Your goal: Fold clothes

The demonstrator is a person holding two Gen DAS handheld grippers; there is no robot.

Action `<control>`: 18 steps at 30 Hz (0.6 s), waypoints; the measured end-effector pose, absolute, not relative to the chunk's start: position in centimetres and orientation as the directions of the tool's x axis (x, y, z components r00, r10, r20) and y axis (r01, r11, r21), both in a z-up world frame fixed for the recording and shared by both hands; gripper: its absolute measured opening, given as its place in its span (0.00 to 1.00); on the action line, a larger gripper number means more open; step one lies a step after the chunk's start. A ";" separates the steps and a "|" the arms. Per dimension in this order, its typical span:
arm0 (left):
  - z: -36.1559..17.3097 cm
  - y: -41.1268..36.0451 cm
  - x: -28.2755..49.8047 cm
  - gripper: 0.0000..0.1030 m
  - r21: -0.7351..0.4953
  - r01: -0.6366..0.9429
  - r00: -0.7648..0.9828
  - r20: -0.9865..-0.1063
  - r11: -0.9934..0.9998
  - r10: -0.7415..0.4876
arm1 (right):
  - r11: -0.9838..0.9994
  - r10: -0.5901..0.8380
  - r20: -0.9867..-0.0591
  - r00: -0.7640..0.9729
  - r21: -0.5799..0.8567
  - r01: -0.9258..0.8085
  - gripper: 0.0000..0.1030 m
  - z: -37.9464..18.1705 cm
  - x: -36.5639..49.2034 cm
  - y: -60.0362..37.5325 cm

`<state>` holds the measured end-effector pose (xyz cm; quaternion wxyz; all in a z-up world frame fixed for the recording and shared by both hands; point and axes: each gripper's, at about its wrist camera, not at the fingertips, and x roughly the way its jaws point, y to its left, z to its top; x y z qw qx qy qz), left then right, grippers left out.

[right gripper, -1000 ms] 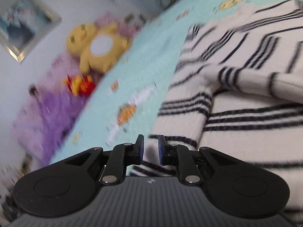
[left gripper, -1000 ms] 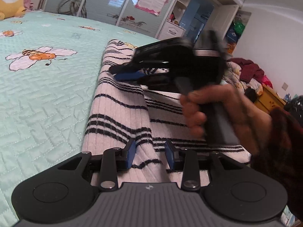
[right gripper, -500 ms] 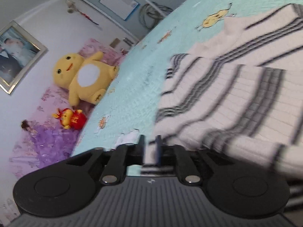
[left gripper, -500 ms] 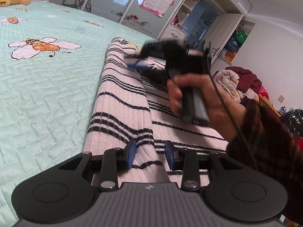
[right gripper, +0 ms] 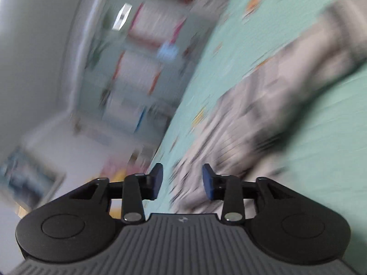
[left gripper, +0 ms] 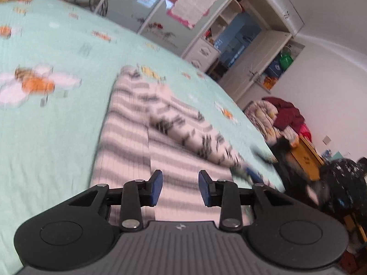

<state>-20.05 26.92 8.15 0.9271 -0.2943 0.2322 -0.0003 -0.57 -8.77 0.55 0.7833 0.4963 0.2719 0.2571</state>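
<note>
The striped sweater (left gripper: 146,142) is seen spread on the mint bed (left gripper: 57,119), sharper from the left gripper (left gripper: 180,186), jaws parted, empty. Right gripper (right gripper: 182,181) jaws have just been opening, nothing pinched. A clothes pile (left gripper: 282,119) is only caught leftside.

Daylit, even, soft shadows; fisheye bending at edges. Motion blur: moderate in left view, heavy streaking in right view.
</note>
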 end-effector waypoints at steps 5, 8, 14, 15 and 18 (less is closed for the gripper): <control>9.1 28.8 -13.7 0.00 -0.504 -0.178 0.884 -0.459 0.845 -0.087 | 0.448 0.532 -0.246 0.810 0.894 -0.023 0.44 -0.3 -1.0 -14.9; 8.8 30.3 -10.0 0.00 -0.496 -0.243 0.872 -0.489 0.833 -0.037 | 0.416 0.524 -0.246 0.816 0.909 0.007 0.48 -1.4 0.0 -15.7; 8.8 33.0 -4.4 0.00 -0.437 -0.336 0.855 -0.512 0.835 0.076 | 0.217 0.731 -0.072 0.679 0.967 -0.130 0.48 -0.2 2.1 -10.1; 8.8 33.3 -3.5 0.00 -0.419 -0.332 0.852 -0.518 0.845 0.078 | 0.191 0.763 -0.045 0.645 0.969 -0.158 0.48 0.4 2.5 -8.7; 8.8 33.8 -0.9 0.00 -0.376 -0.308 0.843 -0.534 0.874 0.067 | 0.215 0.826 -0.048 0.562 0.948 -0.235 0.48 2.7 4.8 -4.1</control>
